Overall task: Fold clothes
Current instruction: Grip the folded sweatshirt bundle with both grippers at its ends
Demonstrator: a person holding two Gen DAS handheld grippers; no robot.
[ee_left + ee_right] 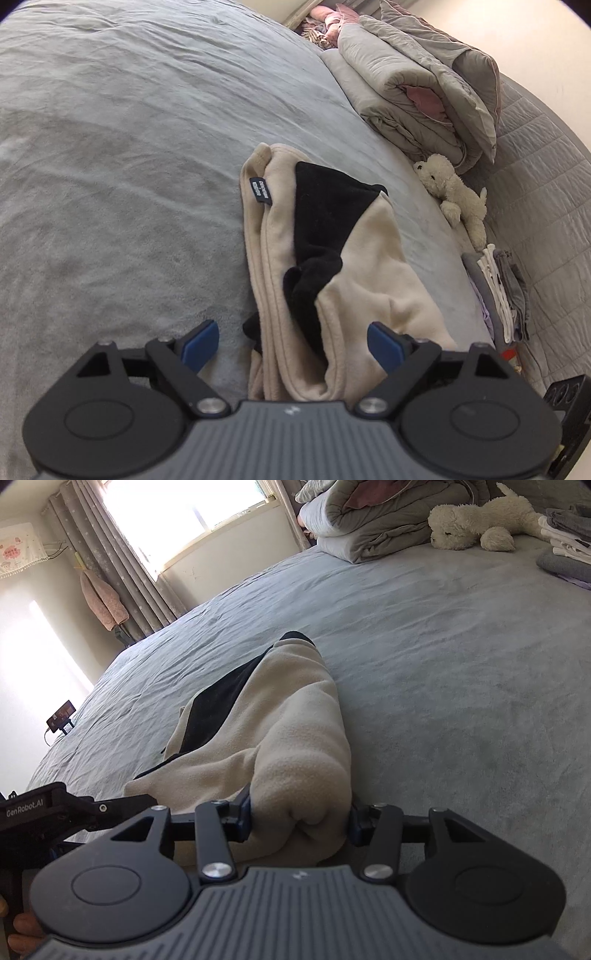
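Right gripper (299, 818) is clamped on a thick bunch of the cream fleece (295, 738), which lies in a long, loose roll on the bed (461, 683), black lining (325, 206) showing. Left gripper (291, 341) is spread wide, fingers either side of the near end, gripping nothing. It looks mid-fold: to do it well, pinch an edge rather than a wad, match both layers, draw the cloth taut and flat. Folded pile (498, 291) waits near the bed's far edge by the plush toy (454, 192)
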